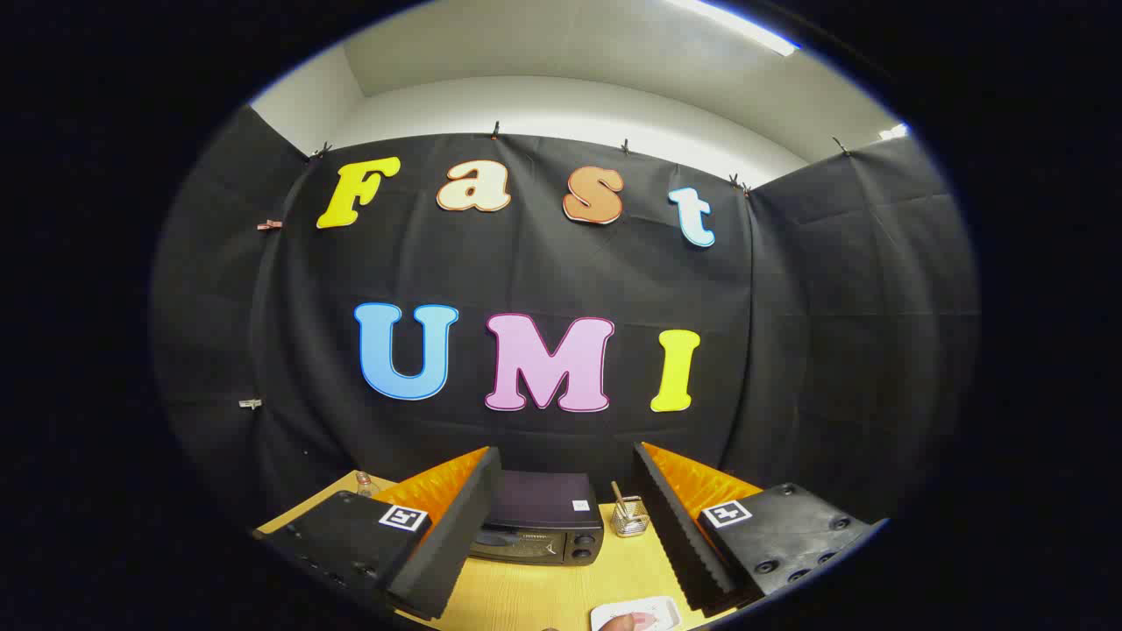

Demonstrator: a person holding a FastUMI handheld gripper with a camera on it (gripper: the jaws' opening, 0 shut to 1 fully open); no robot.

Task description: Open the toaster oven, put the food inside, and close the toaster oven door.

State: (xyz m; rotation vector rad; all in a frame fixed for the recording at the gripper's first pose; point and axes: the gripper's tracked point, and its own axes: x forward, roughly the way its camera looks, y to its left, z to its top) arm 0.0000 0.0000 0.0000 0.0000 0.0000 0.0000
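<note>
A black toaster oven (539,526) stands on the wooden table (543,596) beyond my fingers, its door closed and two knobs on its right side. My gripper (565,491) is open, held high above the table, with nothing between its fingers. Just ahead of the right finger, at the near table edge, lies a white tray (653,609) with pinkish food (624,622) at its near end, partly cut off.
A small wire holder (629,517) with a stick in it stands right of the oven. A small glass bottle (365,482) sits at the far left of the table. Black cloth walls close the booth behind and at both sides.
</note>
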